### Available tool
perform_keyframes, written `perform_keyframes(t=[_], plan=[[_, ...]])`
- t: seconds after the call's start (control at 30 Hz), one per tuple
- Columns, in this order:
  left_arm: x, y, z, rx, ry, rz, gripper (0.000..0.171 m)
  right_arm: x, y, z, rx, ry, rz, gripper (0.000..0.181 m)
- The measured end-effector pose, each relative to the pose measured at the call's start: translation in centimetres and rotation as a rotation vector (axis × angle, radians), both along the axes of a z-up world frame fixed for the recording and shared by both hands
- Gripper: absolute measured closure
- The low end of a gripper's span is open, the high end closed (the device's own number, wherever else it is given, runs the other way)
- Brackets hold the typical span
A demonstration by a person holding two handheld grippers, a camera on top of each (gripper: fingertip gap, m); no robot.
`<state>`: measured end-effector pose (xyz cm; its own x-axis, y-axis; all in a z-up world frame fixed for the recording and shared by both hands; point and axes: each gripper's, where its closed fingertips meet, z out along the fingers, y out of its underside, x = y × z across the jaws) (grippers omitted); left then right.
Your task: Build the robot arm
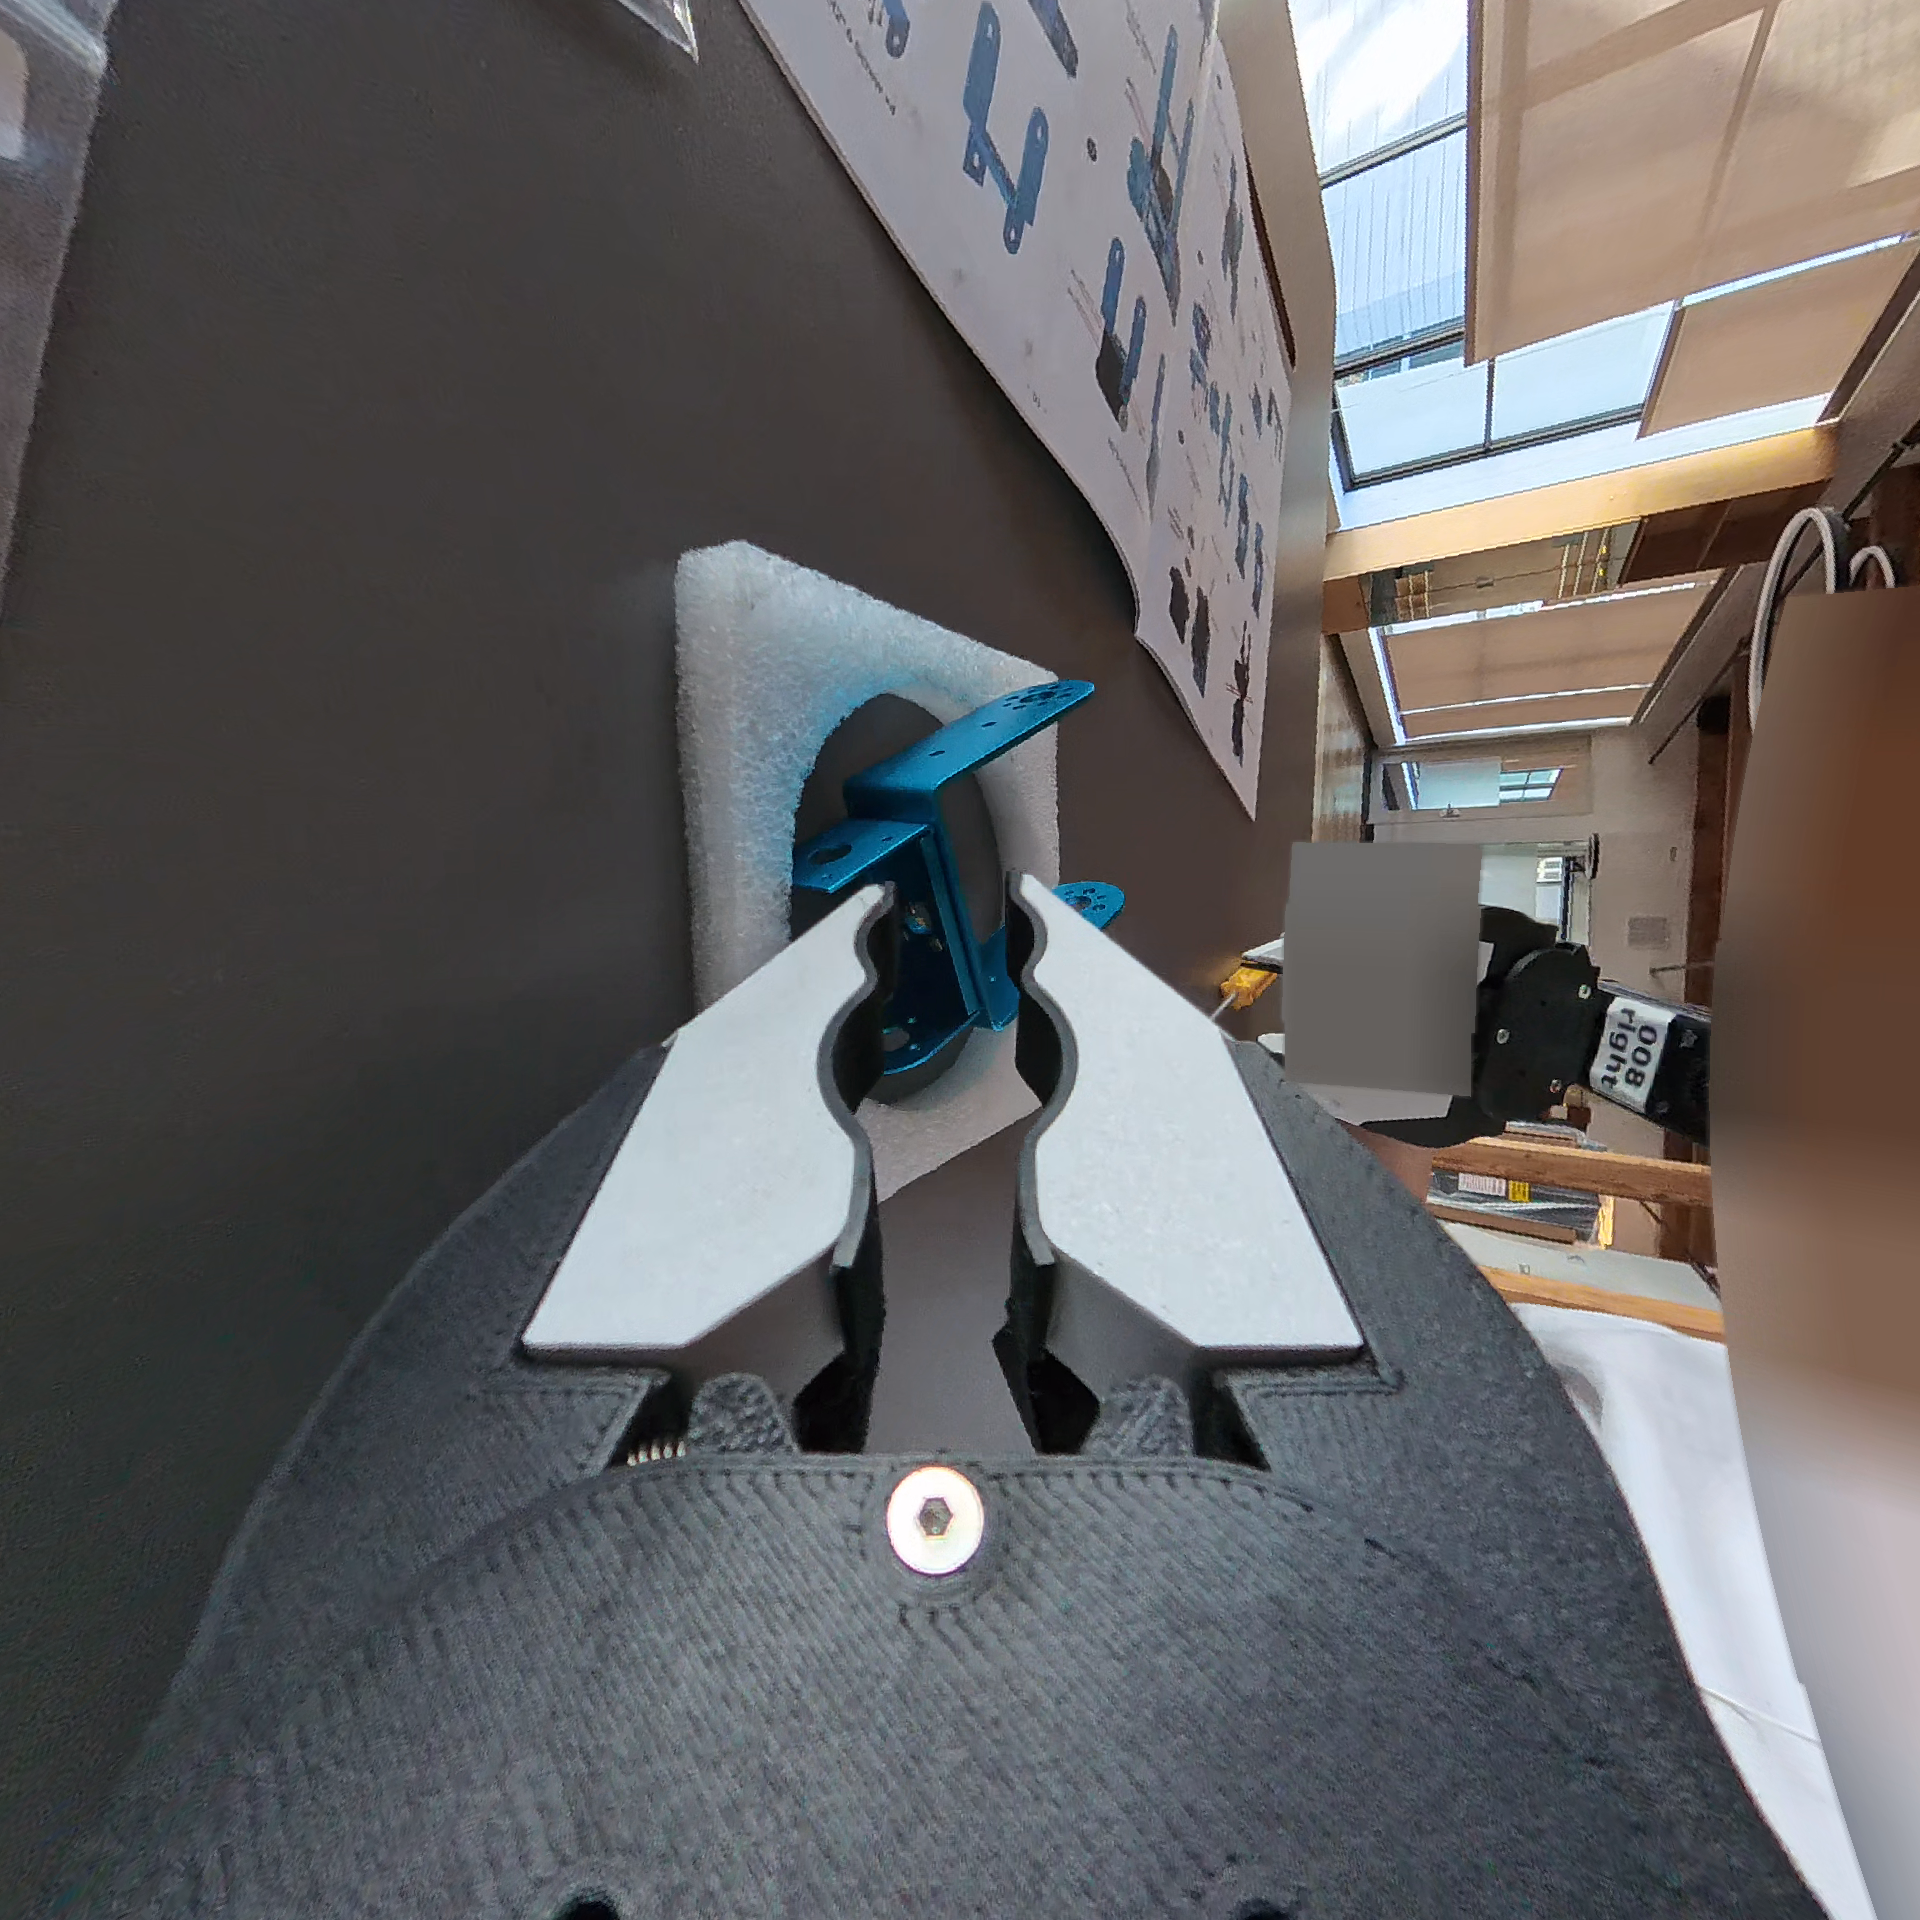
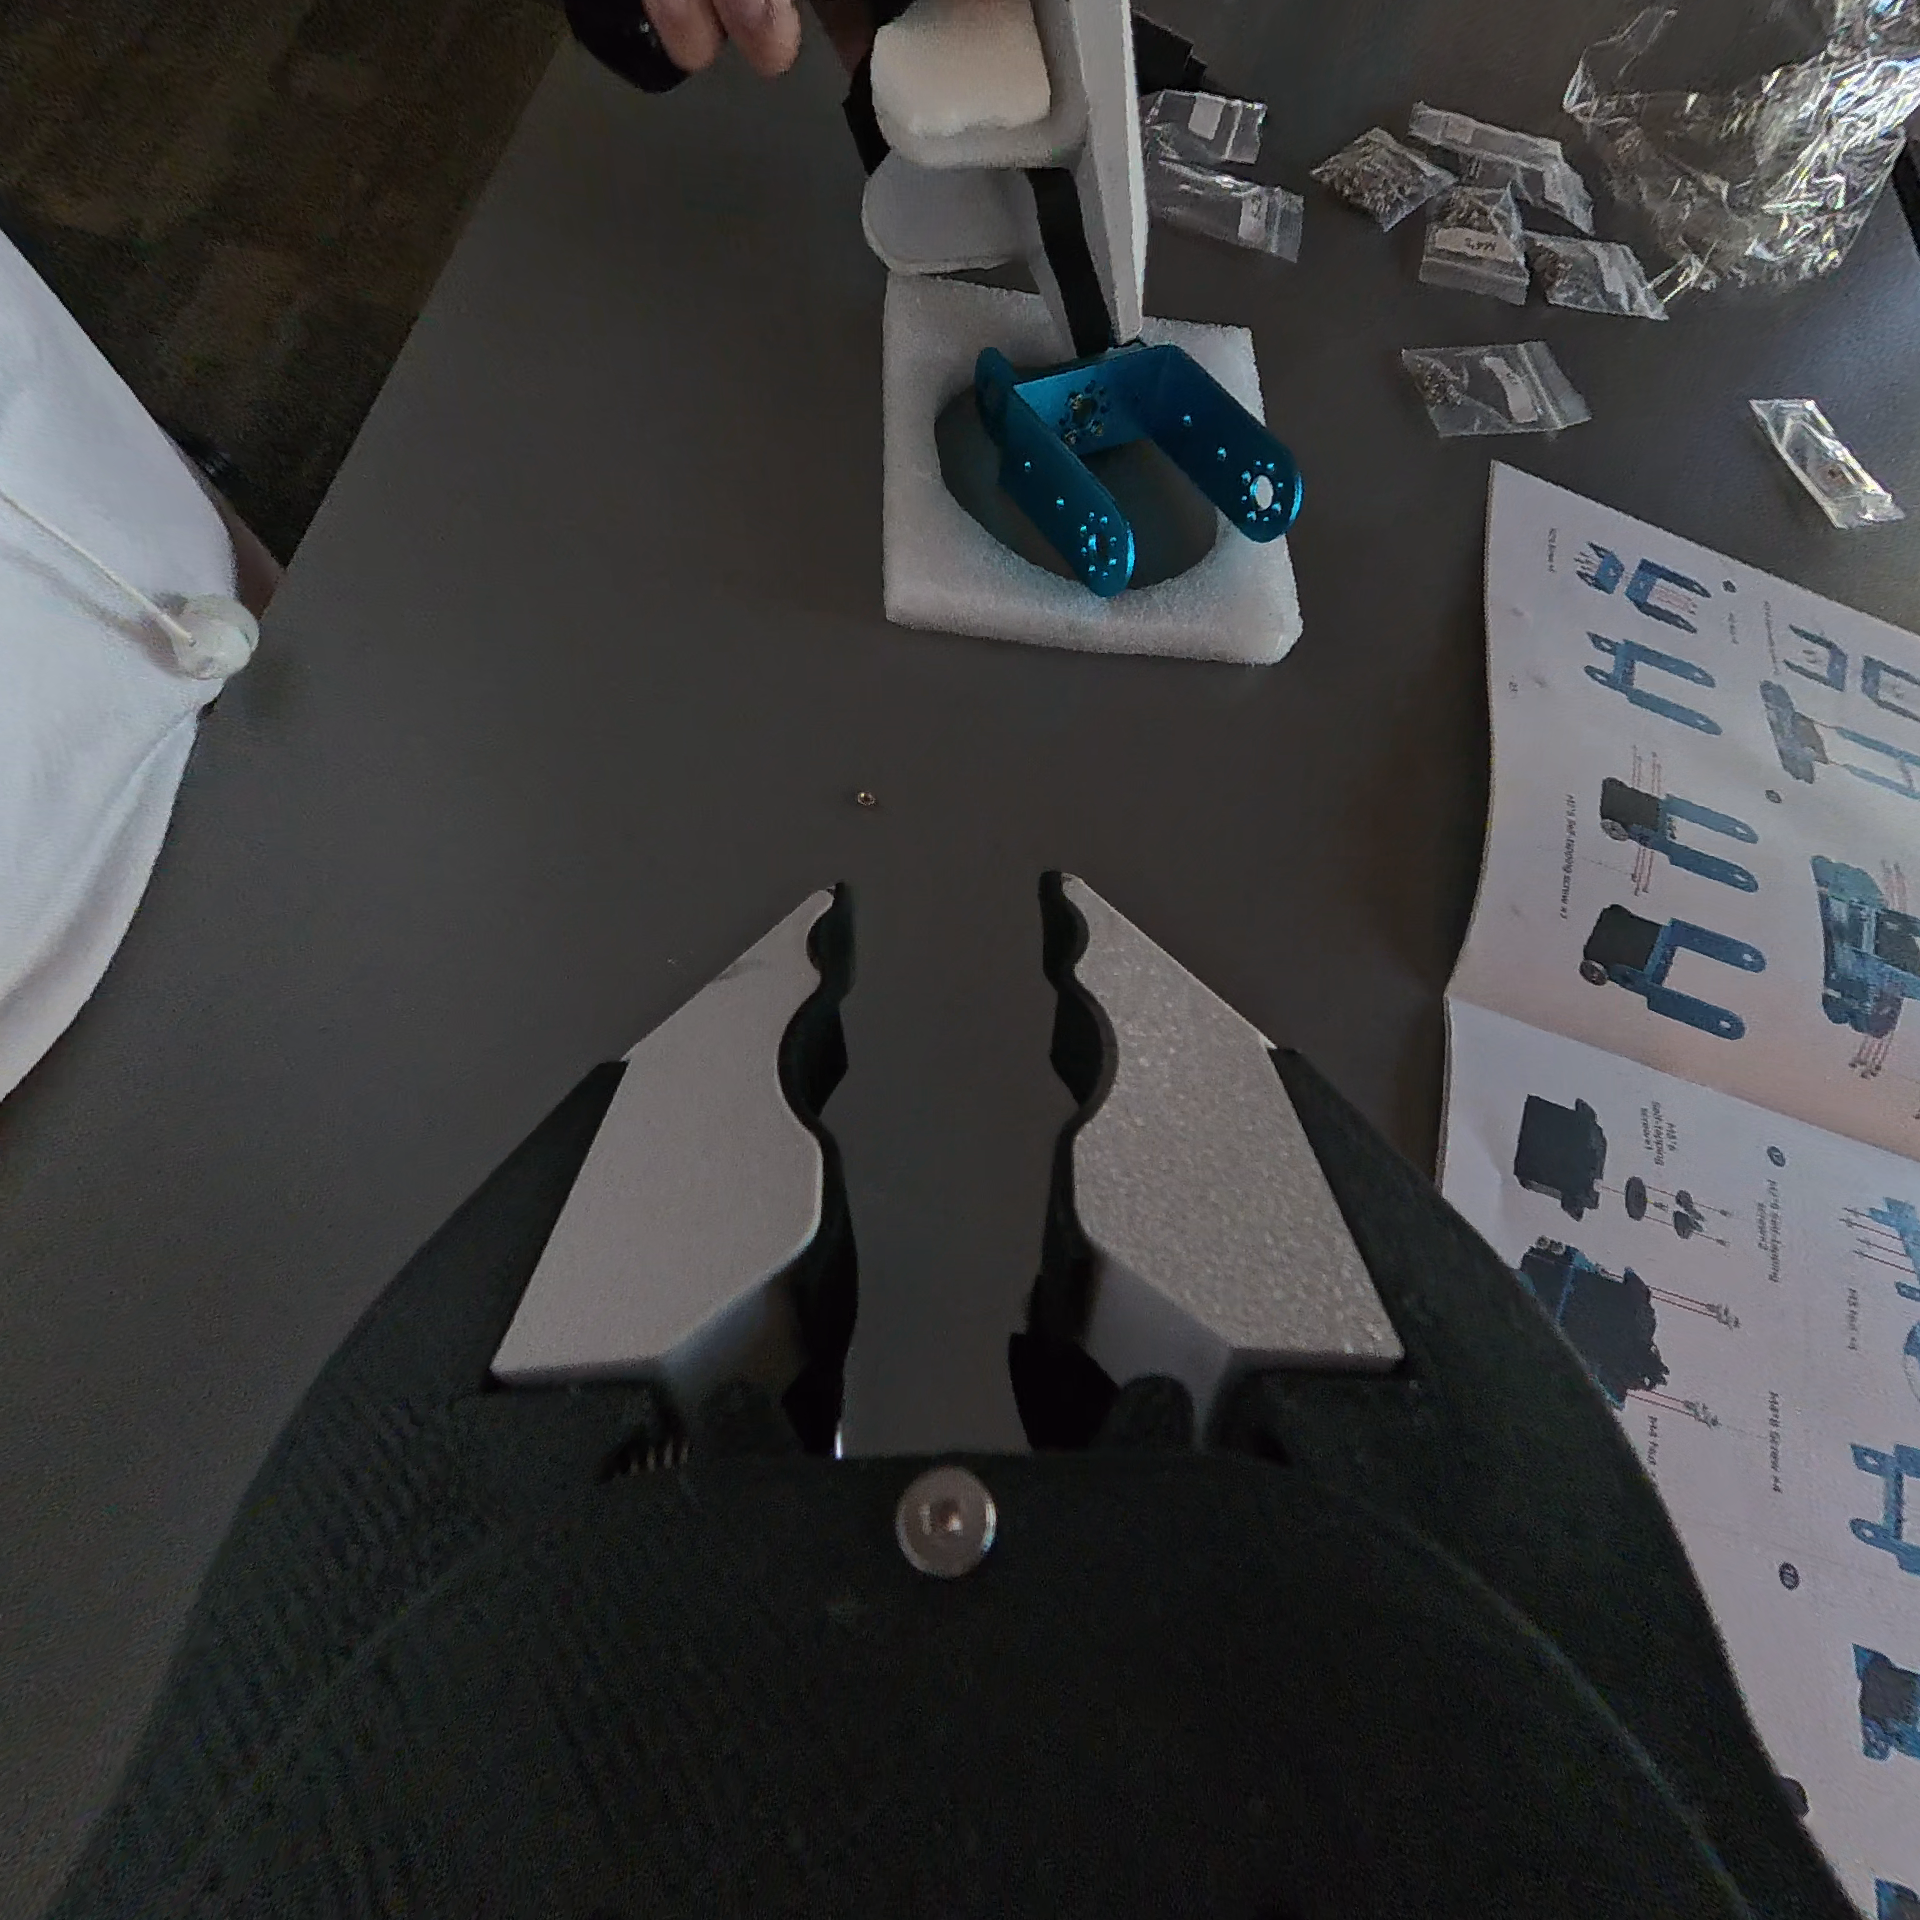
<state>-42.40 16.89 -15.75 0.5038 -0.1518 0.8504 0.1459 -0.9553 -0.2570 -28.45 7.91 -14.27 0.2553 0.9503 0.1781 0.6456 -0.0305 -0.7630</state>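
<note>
Two grippers are seen over a dark table (image 2: 582, 727). The left gripper (image 1: 951, 894) is held partly open at the blue metal bracket (image 2: 1132, 457), which sits in the oval hollow of a white foam block (image 2: 1091, 613); whether the fingertips touch it cannot be told, and nothing is clamped. The right gripper (image 2: 940, 883) is held open and empty, well apart from the block, near a tiny brass part (image 2: 864, 798). An instruction sheet (image 2: 1683, 1039) and small parts bags (image 2: 1475, 223) lie alongside, their contents too small to make out.

One blue bracket (image 2: 1132, 457), one foam pad (image 2: 1091, 613), one small nut (image 2: 864, 798), one open manual (image 2: 1704, 1039), one crumpled bag (image 2: 1745, 135), about nine small packets (image 2: 1493, 388).
</note>
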Motion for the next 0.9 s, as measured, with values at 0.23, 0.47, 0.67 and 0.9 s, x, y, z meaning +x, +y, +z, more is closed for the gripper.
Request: perform_keyframes(t=[0.23, 0.47, 0.67, 0.9], plan=[[0.6, -0.3, -0.1, -0.011, -0.037, -0.013, 0.168, 0.0, 0.4, -0.3, -0.004, -0.004, 0.016, 0.146], [0.9, -0.2, -0.1, -0.013, -0.073, -0.016, 0.168, -0.8, 0.3, -0.7, -0.045, 0.02, 0.082, 0.15], [1.1, -0.1, -0.1, -0.011, -0.114, -0.013, 0.169, -2.3, -0.4, -2.8, -0.247, -0.108, 0.182, 0.158], [1.1, -0.1, -0.1, -0.008, -0.135, -0.016, 0.169, -3.7, -0.4, -3.6, -0.293, -0.337, 0.274, 0.162]])
